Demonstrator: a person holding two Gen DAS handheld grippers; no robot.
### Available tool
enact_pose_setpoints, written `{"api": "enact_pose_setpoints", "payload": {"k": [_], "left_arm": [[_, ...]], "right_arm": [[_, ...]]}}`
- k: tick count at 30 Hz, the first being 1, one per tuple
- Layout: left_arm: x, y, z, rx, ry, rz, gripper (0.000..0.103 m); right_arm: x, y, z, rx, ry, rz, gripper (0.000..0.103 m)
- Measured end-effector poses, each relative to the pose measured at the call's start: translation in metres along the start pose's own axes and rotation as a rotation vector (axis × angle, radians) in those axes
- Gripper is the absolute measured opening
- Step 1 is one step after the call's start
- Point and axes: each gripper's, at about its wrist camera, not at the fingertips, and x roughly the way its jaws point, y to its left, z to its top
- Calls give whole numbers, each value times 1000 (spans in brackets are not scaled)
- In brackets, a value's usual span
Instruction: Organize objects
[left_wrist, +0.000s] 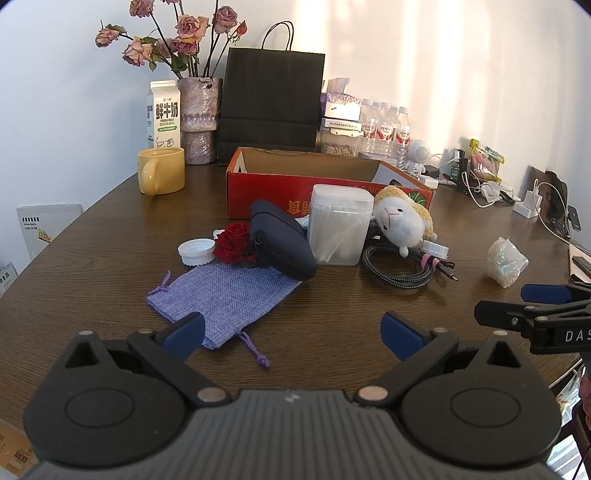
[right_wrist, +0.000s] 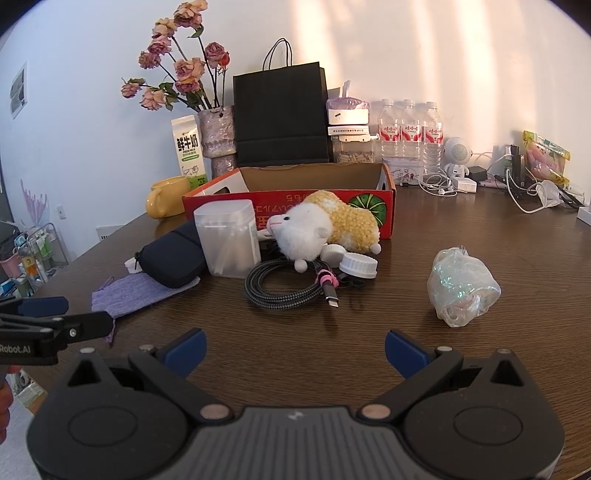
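An open red cardboard box stands mid-table. In front of it lie a plush sheep, a frosted plastic container, a dark zip pouch, a red rose, a white cap, another white cap, a coiled braided cable, a purple drawstring bag and a crumpled clear plastic wrap. My left gripper is open, hovering before the purple bag. My right gripper is open, empty, short of the cable.
Along the back wall stand a yellow mug, a milk carton, a vase of dried roses, a black paper bag, water bottles and chargers with cords. The table edge curves at left and right.
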Motion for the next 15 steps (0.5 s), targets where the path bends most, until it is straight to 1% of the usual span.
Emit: {"api": "enact_pose_setpoints", "payload": {"k": [15], "left_arm": [[0,0,0,-1,1,0,103]], "right_arm": [[-1,-1,1,1,1,1,103]]}}
